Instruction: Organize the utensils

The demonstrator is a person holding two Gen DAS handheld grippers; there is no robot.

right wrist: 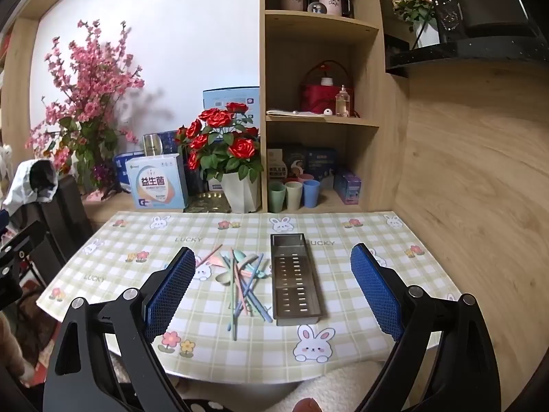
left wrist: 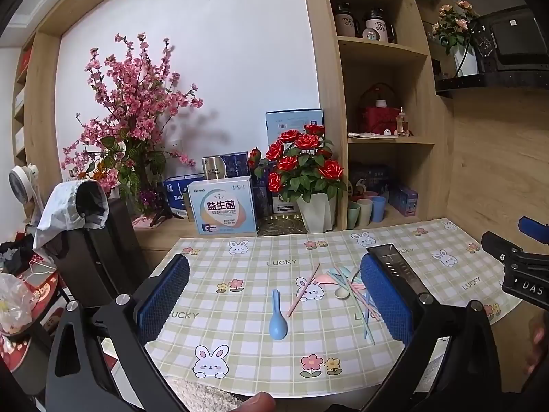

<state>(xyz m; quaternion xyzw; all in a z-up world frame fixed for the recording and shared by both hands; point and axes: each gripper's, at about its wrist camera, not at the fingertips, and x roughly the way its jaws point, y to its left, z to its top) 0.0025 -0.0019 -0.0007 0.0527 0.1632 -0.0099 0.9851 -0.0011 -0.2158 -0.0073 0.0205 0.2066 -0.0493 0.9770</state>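
Your left gripper (left wrist: 274,295) had its jaws spread wide and empty, tilted slightly down above the table (left wrist: 240,370). Your right gripper (right wrist: 272,288) stood likewise: jaws fully apart, nothing between the pads, angled down over the near edge. The heap of pastel utensils (right wrist: 240,274) lay just left of the steel tray (right wrist: 295,274), which stood empty. Only your left view showed the blue spoon (left wrist: 278,316) lying apart from the heap, a pink chopstick (left wrist: 303,290) beside it. Only your right view showed the tray whole.
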